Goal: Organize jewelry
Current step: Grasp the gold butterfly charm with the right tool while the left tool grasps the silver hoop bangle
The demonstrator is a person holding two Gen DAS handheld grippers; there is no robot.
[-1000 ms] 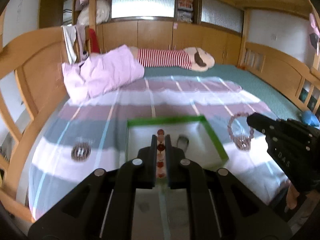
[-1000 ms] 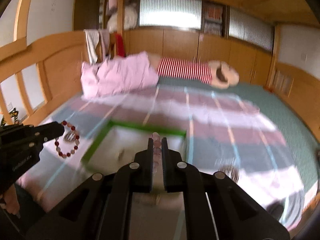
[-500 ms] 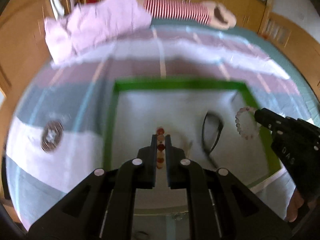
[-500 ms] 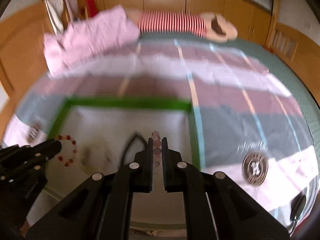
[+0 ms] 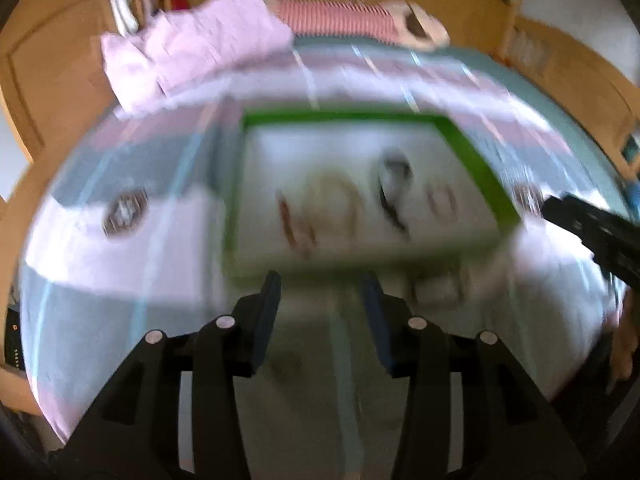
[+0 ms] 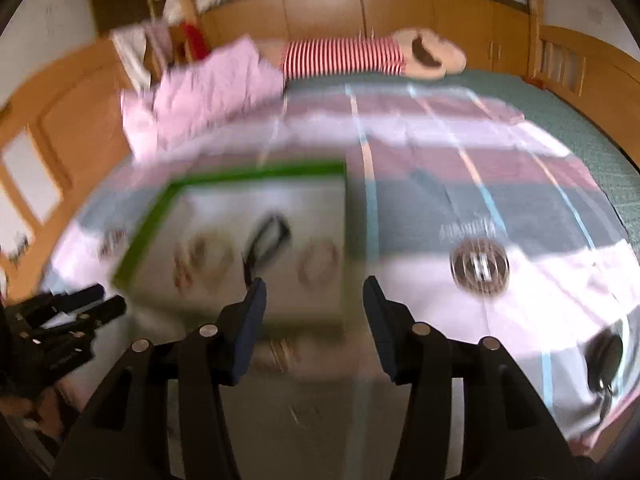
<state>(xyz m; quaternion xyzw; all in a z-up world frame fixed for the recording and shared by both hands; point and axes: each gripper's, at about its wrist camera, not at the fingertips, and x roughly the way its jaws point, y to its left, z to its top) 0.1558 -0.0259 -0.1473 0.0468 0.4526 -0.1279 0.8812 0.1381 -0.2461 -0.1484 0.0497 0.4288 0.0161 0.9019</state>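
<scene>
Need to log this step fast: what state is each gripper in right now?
Left gripper: jaws opening, nothing between them.
Right gripper: jaws opening, nothing between them.

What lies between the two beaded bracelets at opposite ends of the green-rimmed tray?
A black cord loop and, beside it, a paler ring. Both are blurred; the left wrist view shows them best.

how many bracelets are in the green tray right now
4, though blur makes it uncertain: in the green-rimmed tray, a red beaded one far left, a pale ring beside it, a black loop, and a pink one rightmost.
</scene>
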